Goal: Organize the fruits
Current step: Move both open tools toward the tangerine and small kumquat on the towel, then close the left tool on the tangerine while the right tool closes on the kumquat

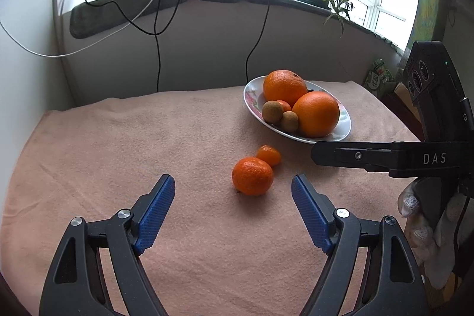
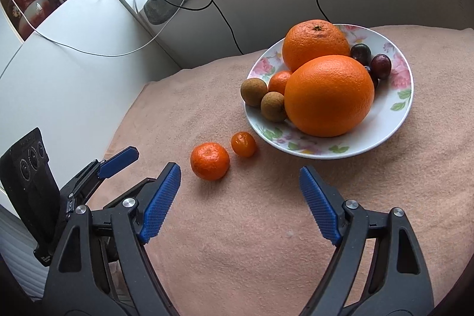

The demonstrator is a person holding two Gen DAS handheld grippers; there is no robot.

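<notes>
1. Two loose fruits lie on the pinkish cloth [image 2: 207,242] just short of the floral plate [image 2: 397,120]: a mandarin [image 2: 210,160] and, between it and the plate, a smaller kumquat-like fruit [image 2: 243,144].
2. On the plate are two large oranges [image 2: 328,96], a small mandarin, two brown longan-like fruits [image 2: 254,91] and some dark plums [image 2: 381,66] behind the oranges.
3. Both loose fruits look light, round and ready to roll on the cloth. The mandarin's skin is probably soft and loose, so a gentle squeeze across its widest middle should suit, not a hard pinch.
4. The kumquat-like fruit is small and glossy, so I would expect it to slip. Taking it across the belly with the ribbed blue pads seems safest.
5. The left gripper [image 1: 233,193] points downward at the cloth, its jaws spread wide and holding nothing. The mandarin [image 1: 252,176] sits just beyond its tips, near the plate's near rim.
6. The right gripper [image 2: 240,181] is also tilted down, fingers apart and empty, aimed at bare cloth beside the mandarin and in front of the plate.
7. A gloved hand [image 1: 420,230] holds the right gripper, seen from the left wrist view to the plate's near right.
</notes>
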